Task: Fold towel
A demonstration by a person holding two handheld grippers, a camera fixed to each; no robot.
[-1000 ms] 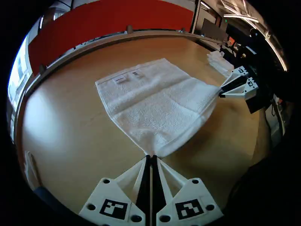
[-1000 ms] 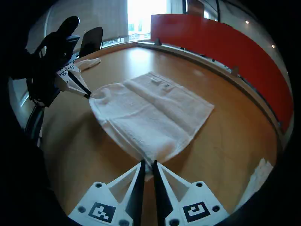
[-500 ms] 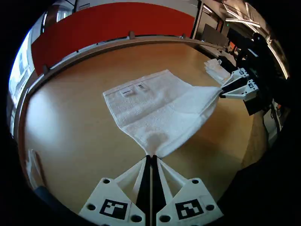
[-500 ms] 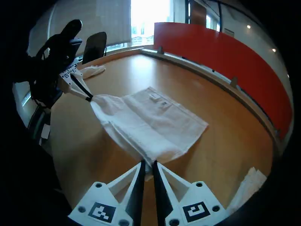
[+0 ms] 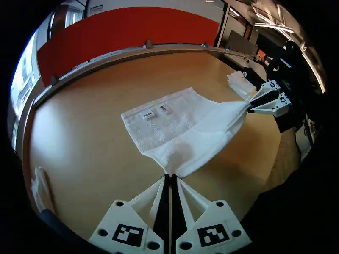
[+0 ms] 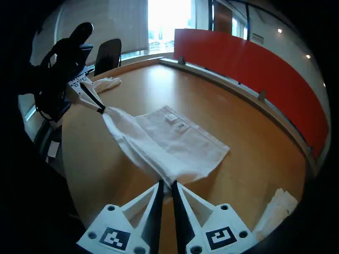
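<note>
Raised higher now, the white towel [image 5: 178,127] sags between two pinched corners.

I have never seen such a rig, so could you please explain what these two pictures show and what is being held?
There is no robot here: a person holds a two-finger tool in each hand, and a fisheye camera rides on each. One picture looks along the left hand-held gripper, the other along the right hand-held gripper; the white wedges at the bottom are each one's fingers. Each view also shows the other tool farther off. A white towel lies partly on a wooden table. Each hand-held gripper is shut on one corner of the towel, and the edge between them is raised off the table. The far part, with two small labels, lies flat. More white cloth sits off to the side.
</note>
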